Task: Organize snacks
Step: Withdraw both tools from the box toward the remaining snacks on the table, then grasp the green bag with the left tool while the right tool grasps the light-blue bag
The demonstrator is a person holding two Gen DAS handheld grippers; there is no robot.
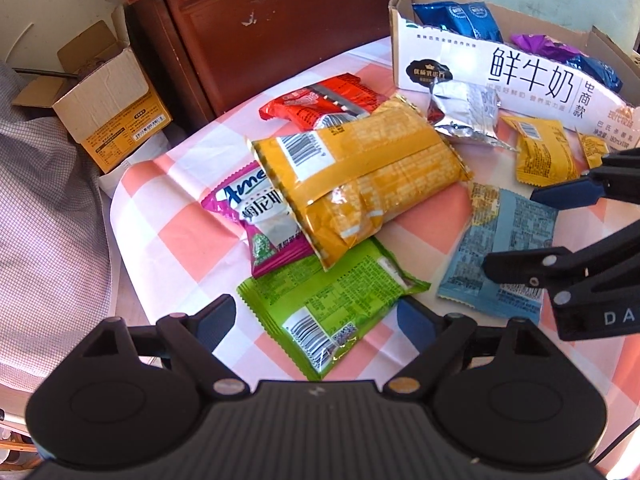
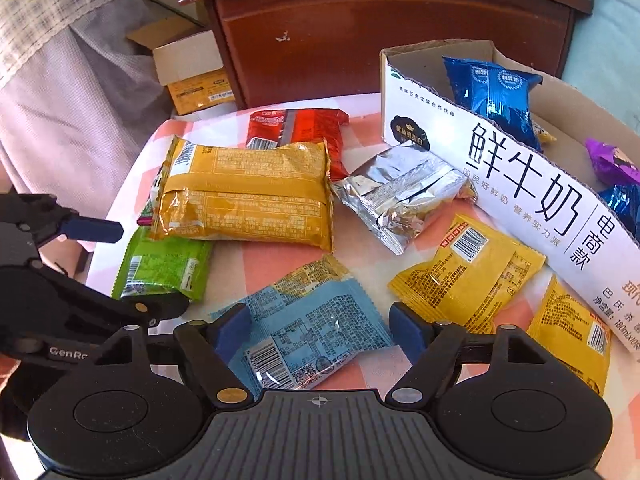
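Snack packets lie scattered on a pink-and-white checked tablecloth [image 1: 188,224]. My left gripper [image 1: 316,314] is open, its blue pads either side of a green packet [image 1: 332,296] that lies flat. A big yellow packet [image 1: 360,184] overlaps the green one and a magenta packet [image 1: 256,216]. My right gripper [image 2: 320,328] straddles a light blue packet [image 2: 308,320] with its pads close to the packet's two edges; I see no squeeze in the wrapper. A white milk carton box [image 2: 520,184] at the right holds blue packets [image 2: 492,92] and a purple one [image 2: 612,162].
A red packet [image 2: 296,126], a silver foil packet [image 2: 396,196] and two small yellow sachets [image 2: 468,276] also lie on the cloth. Behind stands a dark wooden cabinet [image 2: 380,40]. An open cardboard box [image 1: 104,104] sits on the floor at the left, near checked fabric.
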